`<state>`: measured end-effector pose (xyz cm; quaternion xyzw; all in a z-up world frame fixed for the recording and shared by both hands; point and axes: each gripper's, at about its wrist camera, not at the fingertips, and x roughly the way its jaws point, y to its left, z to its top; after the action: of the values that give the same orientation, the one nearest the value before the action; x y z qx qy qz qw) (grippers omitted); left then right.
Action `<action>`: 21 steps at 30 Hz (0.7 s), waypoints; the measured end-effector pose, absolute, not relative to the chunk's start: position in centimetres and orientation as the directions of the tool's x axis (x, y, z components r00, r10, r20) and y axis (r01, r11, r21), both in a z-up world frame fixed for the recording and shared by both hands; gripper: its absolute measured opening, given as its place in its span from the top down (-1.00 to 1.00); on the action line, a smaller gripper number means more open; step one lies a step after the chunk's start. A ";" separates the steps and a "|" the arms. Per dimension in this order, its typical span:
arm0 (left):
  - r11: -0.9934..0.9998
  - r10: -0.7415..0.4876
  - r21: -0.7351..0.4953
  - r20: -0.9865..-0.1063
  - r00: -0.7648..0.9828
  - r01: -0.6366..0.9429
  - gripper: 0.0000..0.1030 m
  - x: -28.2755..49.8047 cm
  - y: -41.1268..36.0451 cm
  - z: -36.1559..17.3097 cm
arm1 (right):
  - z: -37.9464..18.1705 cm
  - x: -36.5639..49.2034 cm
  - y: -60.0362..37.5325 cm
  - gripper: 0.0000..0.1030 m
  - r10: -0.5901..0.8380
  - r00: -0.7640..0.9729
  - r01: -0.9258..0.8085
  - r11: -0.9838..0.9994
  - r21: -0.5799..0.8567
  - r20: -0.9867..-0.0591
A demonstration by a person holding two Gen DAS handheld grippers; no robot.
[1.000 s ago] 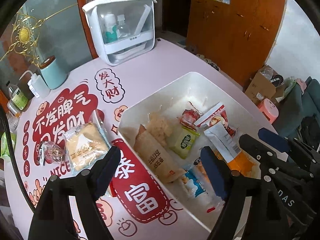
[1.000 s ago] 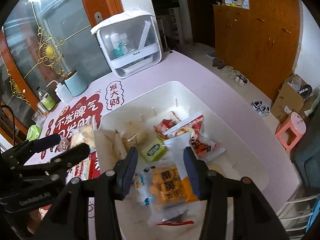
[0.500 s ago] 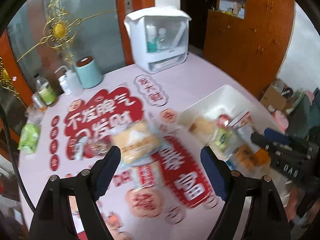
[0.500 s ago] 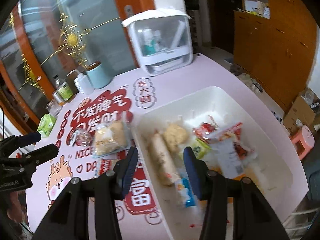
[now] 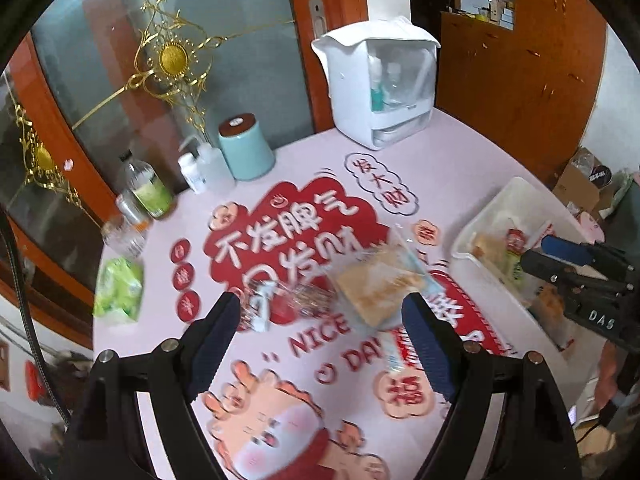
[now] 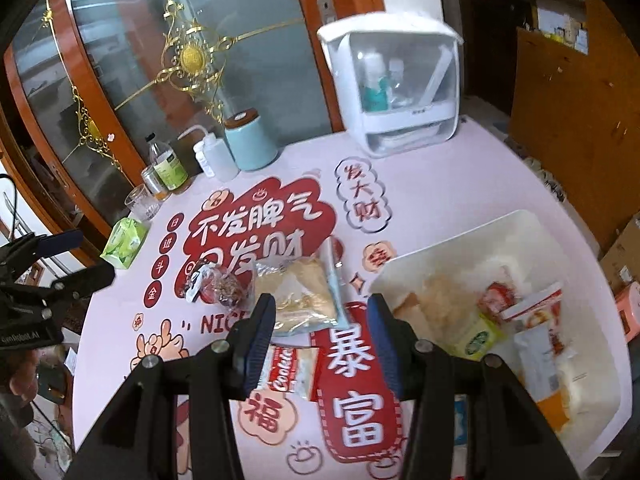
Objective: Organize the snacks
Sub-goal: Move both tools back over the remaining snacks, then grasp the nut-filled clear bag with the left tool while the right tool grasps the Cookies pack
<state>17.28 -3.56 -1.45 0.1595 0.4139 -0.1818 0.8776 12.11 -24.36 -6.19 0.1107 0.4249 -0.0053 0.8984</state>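
Three loose snacks lie on the pink printed table: a clear bread packet, a dark snack in a clear wrapper, and a red-and-white cookie packet. My left gripper hovers above the bread and the dark snack; its jaws are opening with nothing between them. My right gripper hangs over the bread packet's near edge, its jaws a narrow gap apart and empty. The white bin holding several snack packets sits to the right.
At the table's back stand a white storage case with bottles, a teal canister, a squeeze bottle, two bottles and a glass. A green tissue pack lies near the left edge. A person's hand holds the left gripper.
Both grippers have swung left, away from over the bin, to above the loose packets. The bin now sits at the right side of both views. The right jaws' gap is unchanged.
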 end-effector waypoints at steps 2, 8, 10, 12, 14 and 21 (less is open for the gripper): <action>0.862 -0.200 0.135 -0.795 0.573 0.488 -0.65 18.6 -3.1 -2.0 | -7.3 13.0 -23.3 0.04 0.096 0.612 0.101 0.975 0.199 -0.785; 0.751 -0.235 0.163 -0.839 0.490 0.640 -0.65 21.3 -3.6 -6.4 | -11.5 14.7 -20.6 -0.17 0.093 0.539 0.102 0.979 0.175 -0.837; 0.708 -0.235 0.162 -0.864 0.445 0.687 -0.65 22.0 -4.1 -8.7 | -13.0 15.1 -20.1 -0.18 0.088 0.516 0.116 0.978 0.172 -0.852; 0.678 -0.230 0.157 -0.883 0.409 0.718 -0.65 22.6 -4.4 -10.7 | -14.8 15.5 -19.7 -0.19 0.080 0.487 0.130 0.978 0.163 -0.870; 0.667 -0.219 0.146 -0.899 0.379 0.731 -0.65 23.8 -4.3 -13.3 | -16.4 15.9 -19.2 -0.24 0.074 0.461 0.138 0.978 0.154 -0.885; 0.734 -0.247 0.014 -0.926 0.285 0.679 -0.65 27.5 -2.9 -19.0 | -20.4 16.4 -17.5 -0.32 0.065 0.389 0.128 0.984 0.124 -0.919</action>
<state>27.53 -2.95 -19.03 0.2089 0.5177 -0.2990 0.7740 16.36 -17.49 -20.43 0.0876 0.5522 -0.0191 0.8289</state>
